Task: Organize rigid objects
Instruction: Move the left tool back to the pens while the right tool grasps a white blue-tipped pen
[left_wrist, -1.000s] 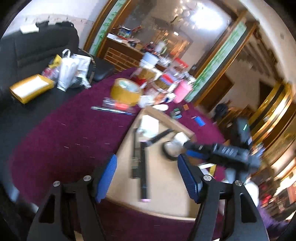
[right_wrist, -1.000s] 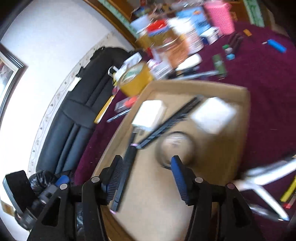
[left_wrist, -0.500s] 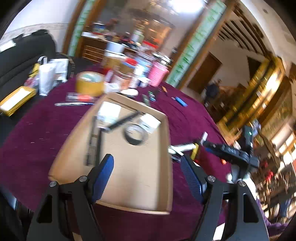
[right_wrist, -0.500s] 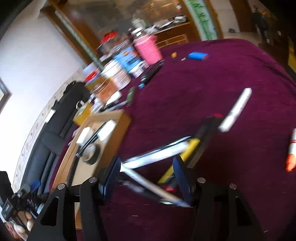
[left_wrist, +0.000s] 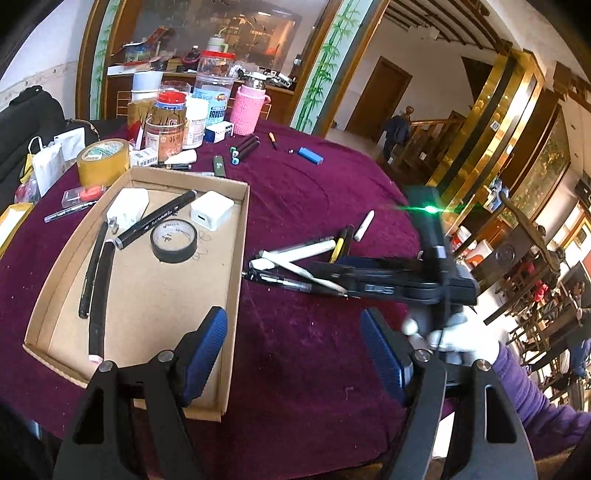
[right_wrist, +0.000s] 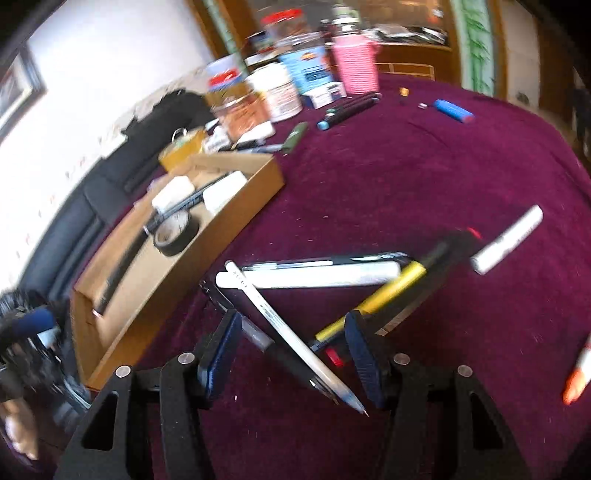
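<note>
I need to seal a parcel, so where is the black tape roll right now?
In the left wrist view the black tape roll lies inside the cardboard box, left of centre, between the black marker and white charger.

Little can be read: the black tape roll (left_wrist: 173, 240) in the cardboard box (left_wrist: 236, 258) carries small print, as do the black marker (left_wrist: 157, 218) left of it and the far jars (left_wrist: 214, 99), all too small or blurred to make out

Two white chargers (left_wrist: 212, 215), one black tape roll (left_wrist: 173, 240) and three black pens (left_wrist: 155, 220) lie in one cardboard box (left_wrist: 236, 258).
</note>
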